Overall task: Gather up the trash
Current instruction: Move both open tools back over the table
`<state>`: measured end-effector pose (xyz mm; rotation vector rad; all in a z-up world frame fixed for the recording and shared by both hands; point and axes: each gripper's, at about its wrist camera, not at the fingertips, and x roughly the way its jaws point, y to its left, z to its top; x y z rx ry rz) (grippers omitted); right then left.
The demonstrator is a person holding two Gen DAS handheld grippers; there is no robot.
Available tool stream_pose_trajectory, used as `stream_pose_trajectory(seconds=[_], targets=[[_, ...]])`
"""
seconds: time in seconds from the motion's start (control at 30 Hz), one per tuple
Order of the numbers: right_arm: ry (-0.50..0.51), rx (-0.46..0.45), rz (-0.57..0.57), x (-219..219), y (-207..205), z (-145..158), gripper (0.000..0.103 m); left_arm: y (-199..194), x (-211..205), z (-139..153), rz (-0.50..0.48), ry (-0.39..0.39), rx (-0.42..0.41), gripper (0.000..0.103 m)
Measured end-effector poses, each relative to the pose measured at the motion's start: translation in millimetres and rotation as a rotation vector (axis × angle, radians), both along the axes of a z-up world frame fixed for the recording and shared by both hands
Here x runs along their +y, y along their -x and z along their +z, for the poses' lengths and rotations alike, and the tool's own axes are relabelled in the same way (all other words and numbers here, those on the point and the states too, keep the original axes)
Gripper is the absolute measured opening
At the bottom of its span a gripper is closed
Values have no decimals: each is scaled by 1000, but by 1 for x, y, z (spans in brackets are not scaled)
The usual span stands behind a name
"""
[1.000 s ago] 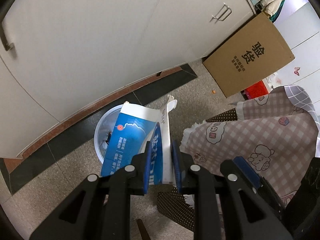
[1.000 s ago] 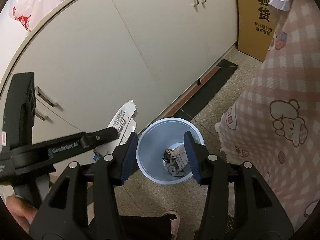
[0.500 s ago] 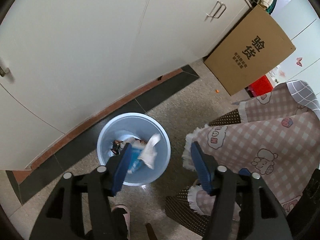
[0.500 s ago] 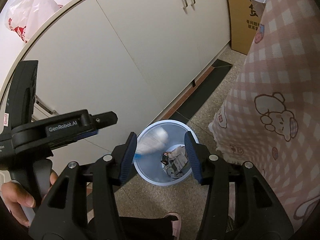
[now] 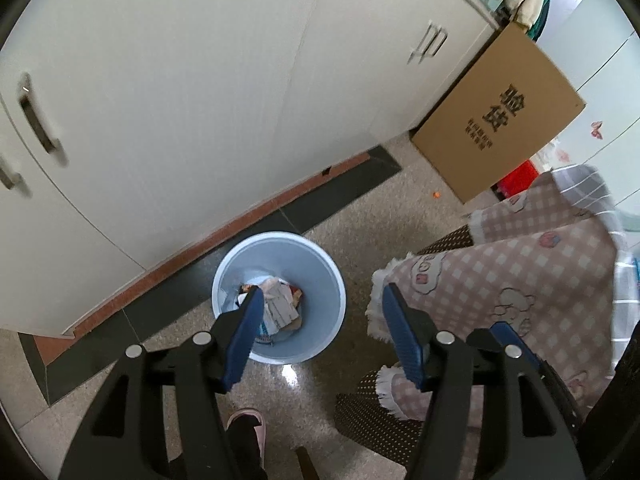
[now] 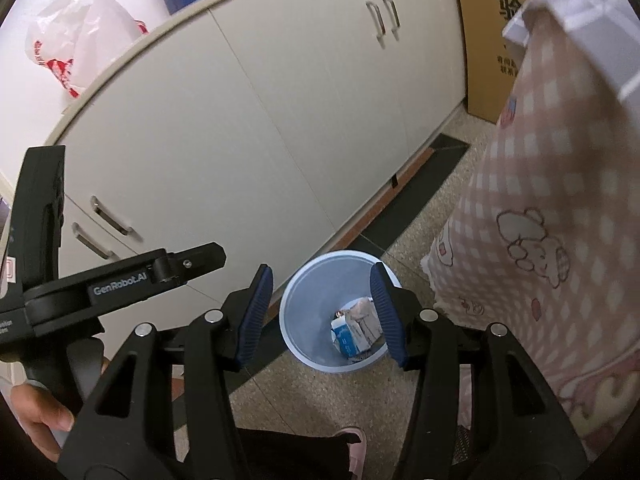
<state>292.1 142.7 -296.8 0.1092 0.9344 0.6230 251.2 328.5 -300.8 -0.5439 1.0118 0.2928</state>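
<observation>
A light blue trash bin point(image 5: 320, 280) stands on the speckled floor by the white cabinets and also shows in the right wrist view point(image 6: 304, 320). Crumpled paper and packaging point(image 5: 280, 304) lie inside it, with a blue and white carton point(image 6: 346, 336) among them. My left gripper point(image 5: 324, 336) is open and empty, high above the bin. My right gripper point(image 6: 322, 316) is open and empty, also above the bin. The left gripper's body point(image 6: 120, 280) shows at the left of the right wrist view.
White cabinets point(image 5: 200, 80) run along the wall. A cardboard box point(image 5: 500, 120) leans at the far end. A pink checked cloth point(image 5: 520, 280) hangs over furniture on the right. A foot in a pink slipper point(image 5: 248, 424) is below. A white plastic bag point(image 6: 76, 40) lies on the counter.
The left gripper opened and let go of the blue and white carton, which fell into the bin. Both grippers have shifted a little above the bin.
</observation>
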Motion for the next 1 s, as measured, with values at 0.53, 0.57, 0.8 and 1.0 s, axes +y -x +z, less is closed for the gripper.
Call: stream_pose_trajectory(seconds=[0.53, 0.57, 0.8, 1.0], targets=[[-157, -283, -15, -71, 56, 151, 53, 63, -63, 175, 47, -143, -373, 70], [-161, -295, -32, -83, 56, 158, 53, 60, -73, 181, 30, -148, -381, 71], [-132, -356, -177, -186, 44, 185, 58, 29, -162, 206, -148, -147, -404, 73], [12, -380, -348, -292, 24, 185, 71, -16, -259, 208, -376, -159, -387, 78]])
